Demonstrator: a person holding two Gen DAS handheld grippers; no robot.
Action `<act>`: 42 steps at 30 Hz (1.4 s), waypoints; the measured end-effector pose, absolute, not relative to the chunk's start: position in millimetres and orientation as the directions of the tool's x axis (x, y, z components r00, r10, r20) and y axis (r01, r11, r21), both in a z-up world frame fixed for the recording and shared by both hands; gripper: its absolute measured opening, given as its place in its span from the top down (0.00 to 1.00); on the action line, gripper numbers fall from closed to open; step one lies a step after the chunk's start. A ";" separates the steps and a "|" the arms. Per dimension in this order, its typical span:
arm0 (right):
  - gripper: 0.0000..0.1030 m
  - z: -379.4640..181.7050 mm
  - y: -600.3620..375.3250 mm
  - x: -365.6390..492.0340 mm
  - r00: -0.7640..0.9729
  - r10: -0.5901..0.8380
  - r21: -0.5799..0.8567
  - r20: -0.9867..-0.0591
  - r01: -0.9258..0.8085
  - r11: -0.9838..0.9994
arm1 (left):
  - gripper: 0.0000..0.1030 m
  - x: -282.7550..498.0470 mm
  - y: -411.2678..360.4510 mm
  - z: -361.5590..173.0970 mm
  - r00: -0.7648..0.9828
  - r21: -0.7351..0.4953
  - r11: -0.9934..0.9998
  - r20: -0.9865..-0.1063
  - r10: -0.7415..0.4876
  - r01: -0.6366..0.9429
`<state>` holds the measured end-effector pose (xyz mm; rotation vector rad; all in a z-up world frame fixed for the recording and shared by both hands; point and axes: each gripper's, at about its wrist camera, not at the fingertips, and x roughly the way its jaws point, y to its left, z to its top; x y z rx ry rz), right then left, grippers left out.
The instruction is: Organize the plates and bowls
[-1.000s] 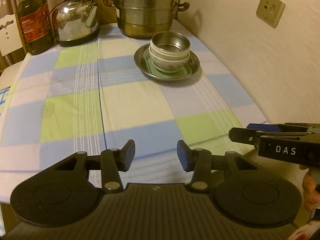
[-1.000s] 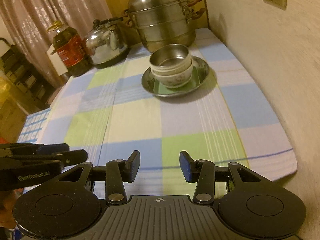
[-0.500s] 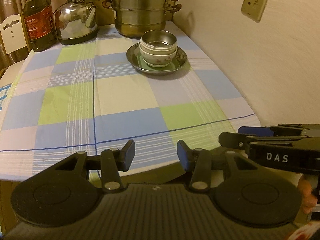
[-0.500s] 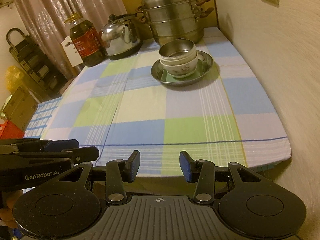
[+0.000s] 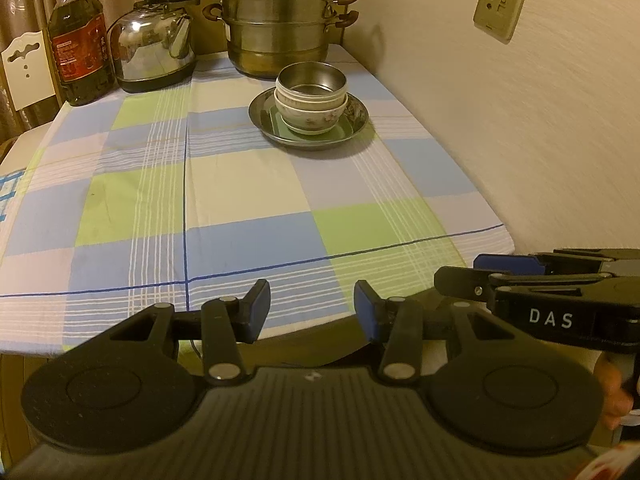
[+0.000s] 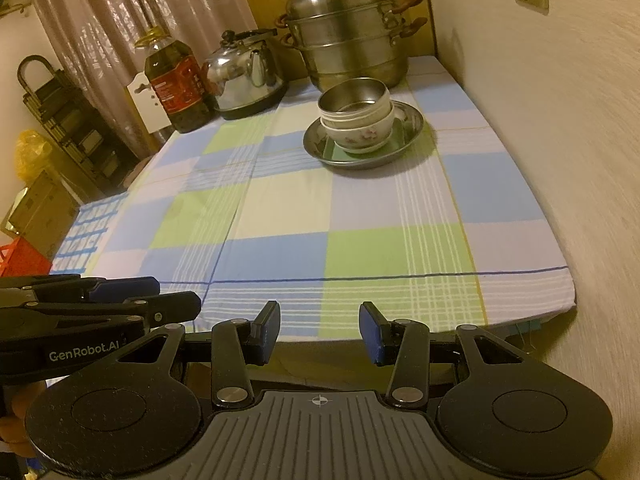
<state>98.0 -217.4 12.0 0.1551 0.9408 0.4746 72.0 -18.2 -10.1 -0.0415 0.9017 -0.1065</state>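
Three nested bowls [image 5: 311,103], a steel one on top, sit on a green dish inside a metal plate [image 5: 357,120] at twelve o'clock on the checked tablecloth [image 5: 240,192], well apart from both grippers. Stacking looks finished; the sensible step is keeping clear of the stack. Left gripper [image 5: 312,306] and right gripper [image 6: 319,333] hang partly open, empty, at the six o'clock edge. Readable: "DAS", "GenRobot.AI".

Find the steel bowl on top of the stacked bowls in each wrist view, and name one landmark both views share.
Left wrist: steel bowl, upper centre, topping the stack on the metal plate.
Right wrist: steel bowl, upper centre, slightly right, on the same stack.
Shared landmark: the steamer pot directly behind it.
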 end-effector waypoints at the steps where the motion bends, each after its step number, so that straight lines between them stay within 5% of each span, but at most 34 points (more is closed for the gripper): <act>1: 0.57 12.0 -217.3 97.6 0.495 0.456 0.330 -0.739 -0.324 0.887 | 0.58 72.0 -18.1 -10.1 0.616 -0.081 0.994 -0.780 -0.111 0.076; 42: 0.57 16.1 -213.2 100.0 0.502 0.450 0.324 -0.739 -0.321 0.890 | 0.58 76.9 -11.3 -3.4 0.619 -0.092 0.992 -0.776 -0.122 0.081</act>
